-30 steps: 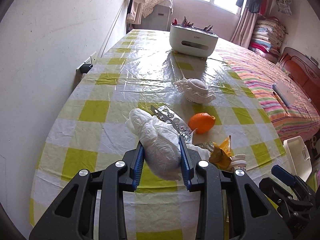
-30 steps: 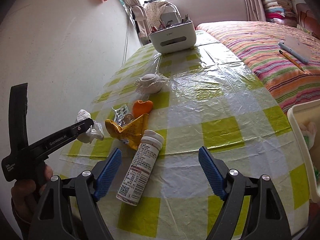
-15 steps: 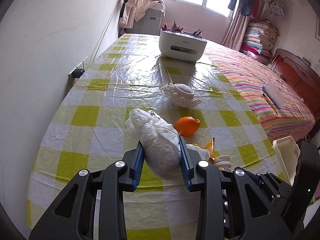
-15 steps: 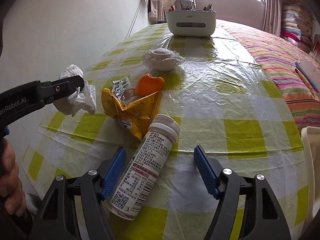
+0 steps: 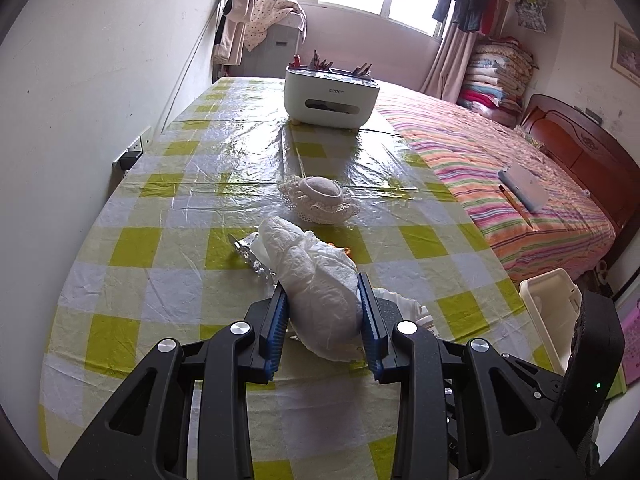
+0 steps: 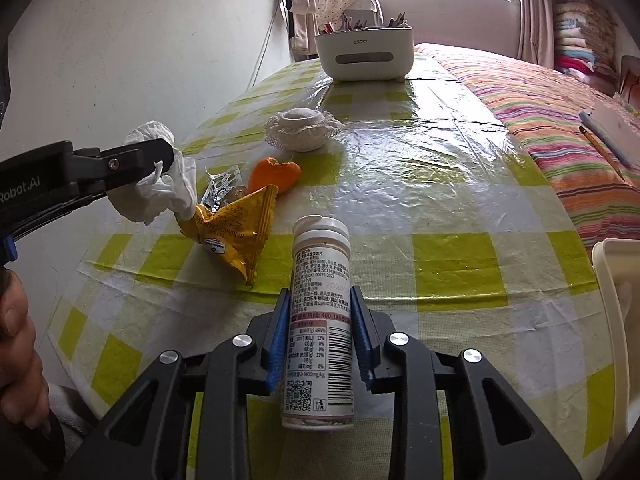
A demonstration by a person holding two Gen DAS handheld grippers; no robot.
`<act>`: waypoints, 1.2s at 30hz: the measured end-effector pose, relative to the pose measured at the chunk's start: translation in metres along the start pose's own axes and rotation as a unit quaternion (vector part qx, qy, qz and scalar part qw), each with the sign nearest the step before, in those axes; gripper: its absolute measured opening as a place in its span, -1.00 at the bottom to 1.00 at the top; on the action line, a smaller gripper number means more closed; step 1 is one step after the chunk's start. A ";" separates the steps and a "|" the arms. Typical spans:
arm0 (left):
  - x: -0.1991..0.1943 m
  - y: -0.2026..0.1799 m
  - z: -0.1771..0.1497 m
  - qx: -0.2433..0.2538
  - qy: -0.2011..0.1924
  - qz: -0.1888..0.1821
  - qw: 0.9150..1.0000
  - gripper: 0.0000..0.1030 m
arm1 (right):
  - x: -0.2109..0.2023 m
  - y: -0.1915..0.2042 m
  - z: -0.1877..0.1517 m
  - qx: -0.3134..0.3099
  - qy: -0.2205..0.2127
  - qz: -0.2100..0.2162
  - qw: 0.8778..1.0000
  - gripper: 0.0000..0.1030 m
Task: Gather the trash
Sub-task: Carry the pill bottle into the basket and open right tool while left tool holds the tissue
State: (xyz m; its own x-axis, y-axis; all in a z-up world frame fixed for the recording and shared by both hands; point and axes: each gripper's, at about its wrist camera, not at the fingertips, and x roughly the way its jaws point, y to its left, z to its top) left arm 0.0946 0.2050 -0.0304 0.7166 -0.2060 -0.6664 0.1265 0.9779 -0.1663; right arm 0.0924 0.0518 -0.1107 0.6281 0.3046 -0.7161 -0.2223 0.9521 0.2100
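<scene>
The tablecloth (image 6: 448, 256) is checked in lime-yellow and white under a clear glossy film; on it, just beside the white bottle (image 6: 320, 300) with its dense black print, barcode and red band, lies a mustard-yellow wrapper (image 6: 236, 236) with a white label; beyond the wrapper, an orange peel (image 6: 276, 174) and a silver foil scrap (image 6: 220, 186); a crumpled white tissue (image 5: 316, 280) sits between blue pads (image 5: 276, 320) on black fingers; farther from the bottle, a cream lace-edged cushion (image 6: 302, 130) and a white box (image 6: 364, 54); the bedspread (image 6: 540, 108) is striped pink, orange, green and blue.
</scene>
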 end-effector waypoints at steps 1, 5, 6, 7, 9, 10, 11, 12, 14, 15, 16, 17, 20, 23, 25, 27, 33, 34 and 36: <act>0.000 -0.003 0.000 0.003 0.001 -0.003 1.000 -0.39 | -0.001 -0.004 0.000 0.007 -0.003 -0.002 1.000 -0.45; 0.004 -0.013 0.000 0.012 0.005 -0.010 1.000 -0.39 | -0.008 -0.020 0.001 0.027 -0.015 -0.007 0.999 -0.45; 0.005 -0.015 0.000 0.014 0.006 -0.012 1.000 -0.39 | -0.010 -0.023 0.001 0.031 -0.018 -0.009 0.999 -0.45; 0.006 -0.018 0.000 0.016 0.006 -0.014 1.000 -0.39 | -0.012 -0.026 0.001 0.033 -0.021 -0.012 0.999 -0.45; 0.007 -0.024 0.000 0.021 0.006 -0.016 1.000 -0.39 | -0.017 -0.034 0.001 0.043 -0.027 -0.015 0.999 -0.45; 0.008 -0.028 0.001 0.022 0.006 -0.019 1.000 -0.39 | -0.019 -0.038 0.001 0.048 -0.029 -0.016 0.998 -0.45; 0.009 -0.030 0.001 0.024 0.006 -0.021 0.999 -0.39 | -0.020 -0.041 0.001 0.051 -0.031 -0.018 0.998 -0.45; 0.010 -0.034 0.001 0.026 0.007 -0.023 0.999 -0.39 | -0.022 -0.044 0.001 0.054 -0.034 -0.021 0.998 -0.45; 0.011 -0.040 0.001 0.031 0.007 -0.026 0.999 -0.39 | -0.024 -0.050 0.002 0.060 -0.038 -0.024 0.997 -0.45; 0.012 -0.043 0.001 0.035 0.008 -0.028 0.999 -0.39 | -0.025 -0.054 0.002 0.063 -0.040 -0.026 0.997 -0.45; 0.013 -0.047 0.001 0.038 0.009 -0.030 0.999 -0.39 | -0.027 -0.057 0.001 0.067 -0.042 -0.028 0.996 -0.45; 0.014 -0.050 0.001 0.040 0.009 -0.031 0.999 -0.39 | -0.029 -0.061 0.001 0.070 -0.044 -0.030 0.996 -0.45; 0.016 -0.060 0.000 0.049 0.010 -0.036 0.998 -0.39 | -0.033 -0.070 0.000 0.080 -0.051 -0.038 0.995 -0.45; 0.017 -0.069 -0.001 0.056 0.010 -0.041 0.998 -0.39 | -0.039 -0.078 0.000 0.086 -0.057 -0.045 0.994 -0.45; 0.019 -0.074 -0.002 0.061 0.010 -0.043 0.997 -0.39 | -0.042 -0.082 0.000 0.088 -0.062 -0.050 0.993 -0.45; 0.020 -0.079 -0.002 0.064 0.011 -0.045 0.997 -0.39 | -0.044 -0.087 0.000 0.092 -0.065 -0.055 0.992 -0.45; 0.022 -0.092 -0.004 0.073 0.009 -0.053 0.996 -0.39 | -0.053 -0.104 -0.002 0.111 -0.074 -0.064 0.989 -0.45; 0.023 -0.095 -0.005 0.075 0.010 -0.054 0.996 -0.39 | -0.054 -0.106 -0.002 0.114 -0.077 -0.066 0.988 -0.45; 0.023 -0.100 -0.006 0.080 0.010 -0.059 0.995 -0.39 | -0.058 -0.110 -0.002 0.116 -0.081 -0.071 0.987 -0.45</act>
State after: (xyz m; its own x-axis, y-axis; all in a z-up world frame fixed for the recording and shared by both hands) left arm 0.0944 0.1024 -0.0330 0.6771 -0.3180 -0.6636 0.3170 0.9399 -0.1269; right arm 0.0795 -0.0702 -0.0936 0.7559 0.1504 -0.6372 0.0416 0.9602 0.2761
